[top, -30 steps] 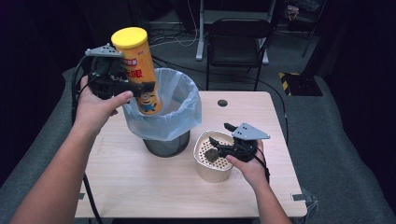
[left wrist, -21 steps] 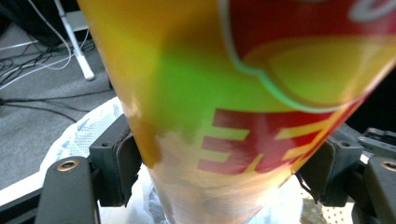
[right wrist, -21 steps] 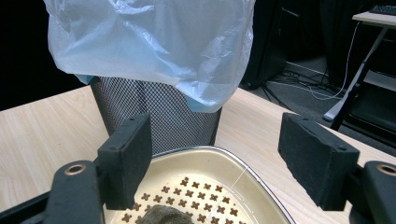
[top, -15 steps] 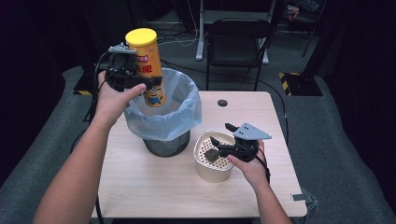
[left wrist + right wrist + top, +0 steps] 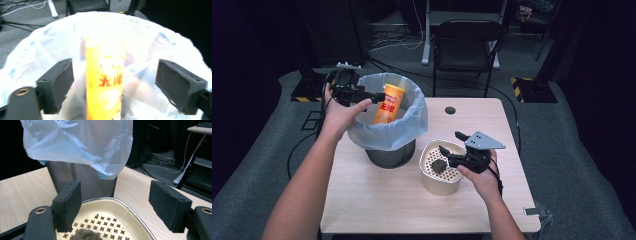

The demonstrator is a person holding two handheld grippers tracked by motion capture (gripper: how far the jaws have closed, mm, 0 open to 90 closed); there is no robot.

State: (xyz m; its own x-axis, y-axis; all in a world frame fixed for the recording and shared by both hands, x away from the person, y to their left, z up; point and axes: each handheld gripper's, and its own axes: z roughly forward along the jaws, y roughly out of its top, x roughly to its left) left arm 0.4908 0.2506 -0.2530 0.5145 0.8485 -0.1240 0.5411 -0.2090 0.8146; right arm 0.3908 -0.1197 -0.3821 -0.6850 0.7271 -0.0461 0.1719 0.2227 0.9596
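Where bagged: yellow, red-lettered can [image 5: 104,82]

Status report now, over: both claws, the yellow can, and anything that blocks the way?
Left claw just opened, pads clear of yellow can. Can upright inside lined bin. Right claw open over perforated bowl, dark lump inside. Nothing blocking.

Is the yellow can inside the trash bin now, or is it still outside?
Inside. The yellow can stands within the bag-lined trash bin, and the left gripper, whose jaws have just been opening, no longer touches it.

Black chair [image 5: 468,37] behind the table [image 5: 377,200], floor cables [image 5: 387,37].
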